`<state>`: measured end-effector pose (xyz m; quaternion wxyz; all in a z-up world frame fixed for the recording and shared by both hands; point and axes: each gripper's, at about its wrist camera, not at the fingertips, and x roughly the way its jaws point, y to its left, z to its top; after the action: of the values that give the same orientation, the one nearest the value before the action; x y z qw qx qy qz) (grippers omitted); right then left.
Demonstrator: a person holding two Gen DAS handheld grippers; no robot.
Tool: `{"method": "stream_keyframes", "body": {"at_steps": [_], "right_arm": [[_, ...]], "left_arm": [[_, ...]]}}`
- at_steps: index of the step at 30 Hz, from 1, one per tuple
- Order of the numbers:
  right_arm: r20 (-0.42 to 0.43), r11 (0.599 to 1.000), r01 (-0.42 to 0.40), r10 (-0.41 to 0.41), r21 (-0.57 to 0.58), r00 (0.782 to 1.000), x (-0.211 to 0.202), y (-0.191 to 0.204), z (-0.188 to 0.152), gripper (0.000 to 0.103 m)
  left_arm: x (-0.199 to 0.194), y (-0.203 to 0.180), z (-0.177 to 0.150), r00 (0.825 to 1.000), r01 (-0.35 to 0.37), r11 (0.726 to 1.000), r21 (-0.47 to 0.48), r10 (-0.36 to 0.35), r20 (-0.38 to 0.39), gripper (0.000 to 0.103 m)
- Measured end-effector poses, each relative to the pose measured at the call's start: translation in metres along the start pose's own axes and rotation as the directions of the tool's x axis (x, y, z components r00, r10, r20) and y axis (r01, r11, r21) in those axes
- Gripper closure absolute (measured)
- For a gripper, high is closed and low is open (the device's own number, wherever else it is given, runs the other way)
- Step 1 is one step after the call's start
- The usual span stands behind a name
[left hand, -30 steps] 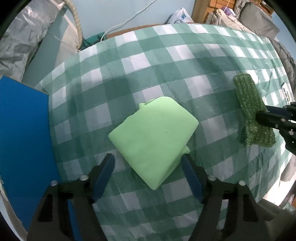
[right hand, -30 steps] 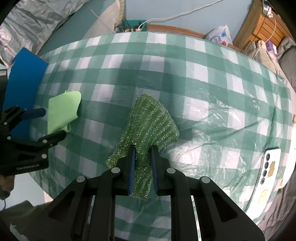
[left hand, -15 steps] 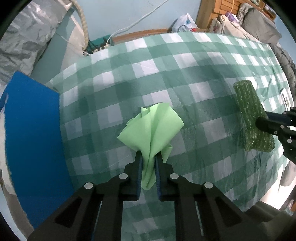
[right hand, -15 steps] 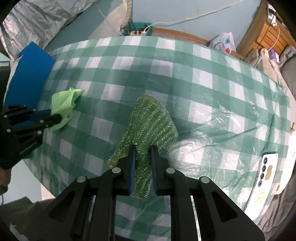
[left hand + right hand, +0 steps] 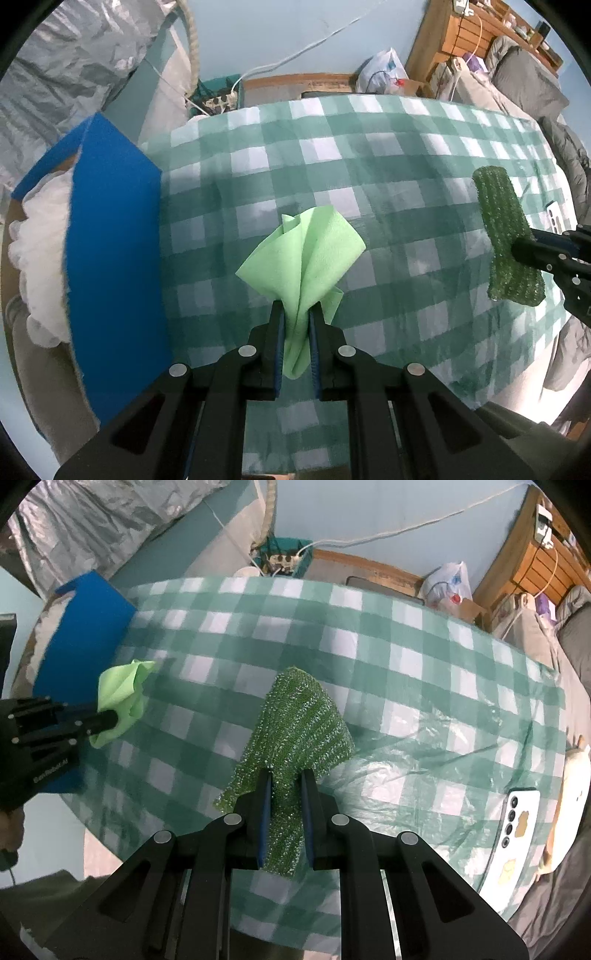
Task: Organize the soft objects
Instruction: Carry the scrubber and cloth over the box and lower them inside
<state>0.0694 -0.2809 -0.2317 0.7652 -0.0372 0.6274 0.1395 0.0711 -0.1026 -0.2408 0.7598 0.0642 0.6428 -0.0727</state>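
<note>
My left gripper clamps the cloth, which fans away from me above the table. My right gripper pinches the scrubber, long axis pointing away. Left of the table stands a blue box.

Pale blue wall behind, white cable trailing across. Wooden shelving at right, grey bedding beside. Crinkled silver sheeting at left. Worktop draped in green-and-white checked cloth. Power strip in teal basket on floor.
</note>
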Motion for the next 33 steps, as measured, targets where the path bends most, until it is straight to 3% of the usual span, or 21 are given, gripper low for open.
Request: {"method": "stream_keyframes", "body": {"at_steps": [19, 33], "right_arm": [[0.067, 0.997, -0.049, 0.053, -0.052, 0.996, -0.051, 0.034, 0.017, 0.090], [0.095, 0.986, -0.098, 0.111, -0.135, 0.989, -0.070, 0.073, 0.033, 0.090]], "left_arm": [[-0.085, 0.016, -0.010, 0.991, 0.008, 0.998, -0.057, 0.000, 0.135, 0.091], [-0.111, 0.042, -0.025, 0.986, 0.003, 0.990, -0.139, 0.020, 0.168, 0.091]]}}
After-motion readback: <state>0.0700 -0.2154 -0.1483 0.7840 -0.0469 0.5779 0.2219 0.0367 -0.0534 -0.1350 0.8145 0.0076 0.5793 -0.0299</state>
